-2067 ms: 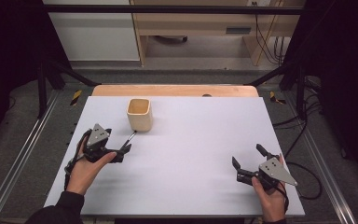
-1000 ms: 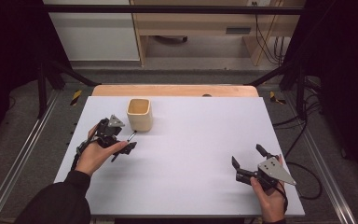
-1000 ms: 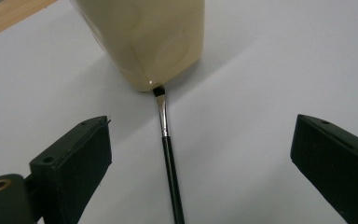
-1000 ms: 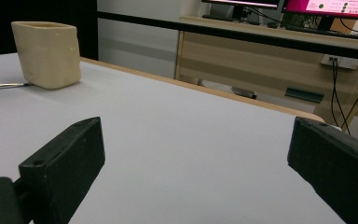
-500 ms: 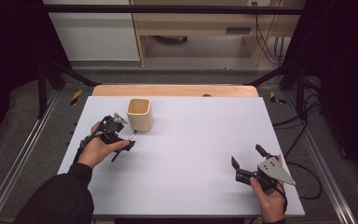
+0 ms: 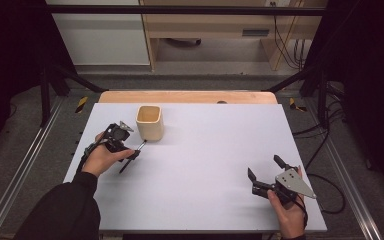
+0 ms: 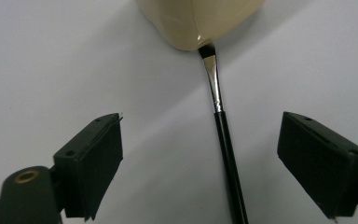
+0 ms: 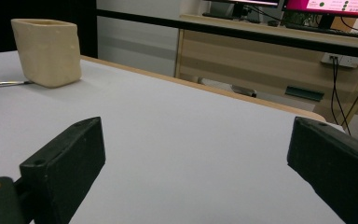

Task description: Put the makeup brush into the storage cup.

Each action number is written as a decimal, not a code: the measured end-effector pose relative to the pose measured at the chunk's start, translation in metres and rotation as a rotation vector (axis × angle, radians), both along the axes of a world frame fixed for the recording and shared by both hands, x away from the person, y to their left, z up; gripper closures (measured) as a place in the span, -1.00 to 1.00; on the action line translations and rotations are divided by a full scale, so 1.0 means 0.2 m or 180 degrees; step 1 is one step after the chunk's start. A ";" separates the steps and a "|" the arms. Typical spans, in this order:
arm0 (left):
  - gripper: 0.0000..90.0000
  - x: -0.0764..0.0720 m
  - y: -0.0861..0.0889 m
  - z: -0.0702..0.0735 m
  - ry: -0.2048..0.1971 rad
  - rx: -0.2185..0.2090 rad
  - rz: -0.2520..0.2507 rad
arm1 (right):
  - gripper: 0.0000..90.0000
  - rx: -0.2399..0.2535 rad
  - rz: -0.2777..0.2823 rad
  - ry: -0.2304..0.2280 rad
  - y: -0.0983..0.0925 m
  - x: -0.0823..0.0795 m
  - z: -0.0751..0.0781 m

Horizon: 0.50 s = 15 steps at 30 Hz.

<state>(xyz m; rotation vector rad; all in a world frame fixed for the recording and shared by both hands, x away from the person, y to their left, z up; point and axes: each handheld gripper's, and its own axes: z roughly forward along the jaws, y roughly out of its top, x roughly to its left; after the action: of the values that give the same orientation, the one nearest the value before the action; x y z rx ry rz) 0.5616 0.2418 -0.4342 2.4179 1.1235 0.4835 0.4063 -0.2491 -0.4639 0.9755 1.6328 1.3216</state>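
Work in hand: a paintbrush (image 7: 223, 140) lying on the counter (image 6: 205, 160) is being approached by the left gripper (image 6: 130, 150), judged to be a pick-up.

Key relation: in the left gripper view the paintbrush lies between the two jaws, nearer the right-hand one, with neither pad touching it. Its long axis runs almost straight away from the gripper, so the jaws stand across the handle rather than along it.

Paintbrush position: flat on the counter, its bristle tip (image 7: 207, 49) at the foot of the cream cup (image 6: 150, 121), apparently touching it; the black handle trails back toward the person.

Left gripper state: jaws set wide and just now closing a little, with the handle between them but not yet pressed.

Right gripper state: the right gripper (image 6: 267, 172) is held with jaws spread wide and nothing between them, low over the near right part of the counter.

Nearer hand: the left hand (image 6: 102, 157) is just over the paintbrush; the right is well apart from it.

Container: the cream cup stands upright at the far left of the counter. Its inside is seen from the high view as plain and shadowed; whether anything lies at the bottom cannot be told.

Next move, judged: the jaws must close squarely on the handle without nudging the tip against the cup.
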 end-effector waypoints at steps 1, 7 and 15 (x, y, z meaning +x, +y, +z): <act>-0.62 0.00 0.00 0.00 0.0018 0.0006 -0.0011 | -0.91 -0.0013 -0.0001 -0.0002 0.00 0.00 0.00; -0.36 0.00 0.00 -0.02 0.0148 -0.0010 -0.0022 | -0.90 -0.0042 0.0001 -0.0002 0.01 0.00 0.00; -0.02 0.00 -0.01 -0.03 0.0265 0.0024 -0.0036 | -0.90 -0.0049 -0.0013 0.0004 0.01 0.00 0.00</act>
<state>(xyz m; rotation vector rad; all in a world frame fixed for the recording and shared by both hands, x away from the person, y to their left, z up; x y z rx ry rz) 0.5618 0.2392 -0.4402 2.4698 1.1434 0.3874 0.4064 -0.2469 -0.4643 0.9701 1.6387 1.3041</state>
